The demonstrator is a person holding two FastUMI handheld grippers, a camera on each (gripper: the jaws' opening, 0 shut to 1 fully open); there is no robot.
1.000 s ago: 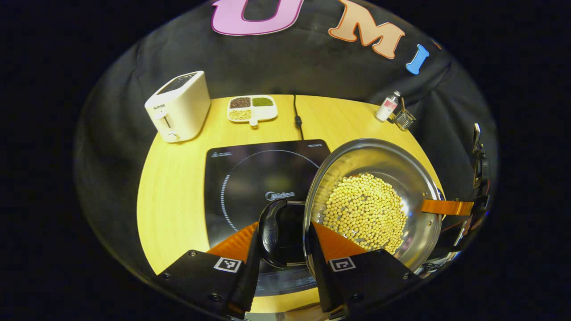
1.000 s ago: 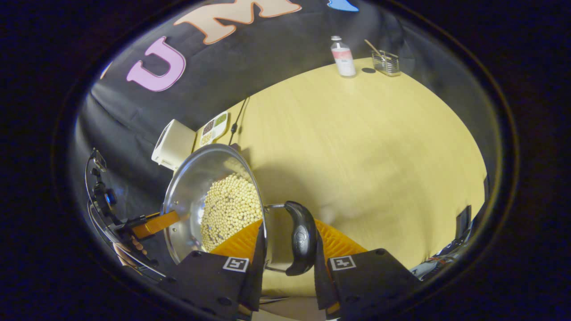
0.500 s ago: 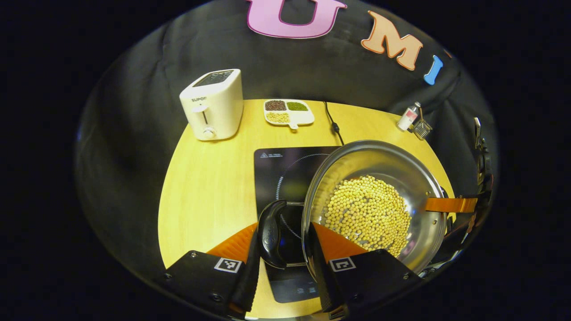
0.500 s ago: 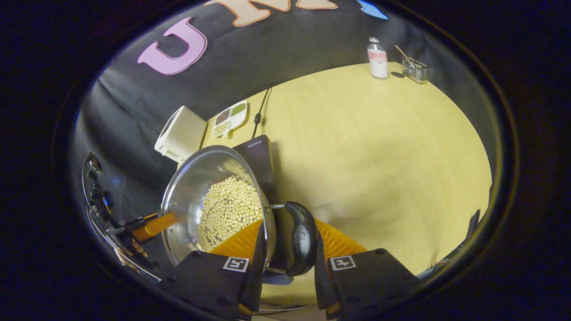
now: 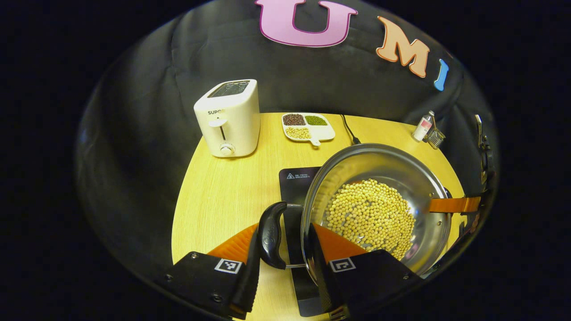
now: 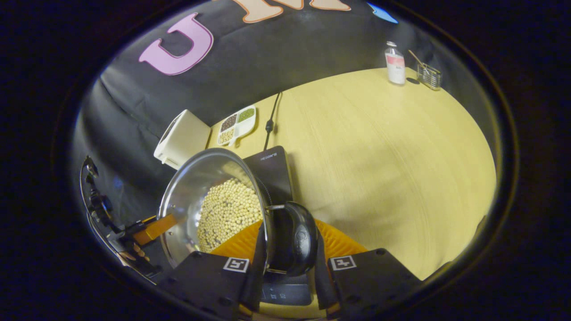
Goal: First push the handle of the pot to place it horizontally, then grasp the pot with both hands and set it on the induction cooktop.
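While the pot of beans hangs over the induction cooktop, both ends should come down level and together, so nothing spills and the base lands centred. The left gripper pinches 1 side handle; the right gripper clamps the opposite handle, each with its camera looking across the rim.
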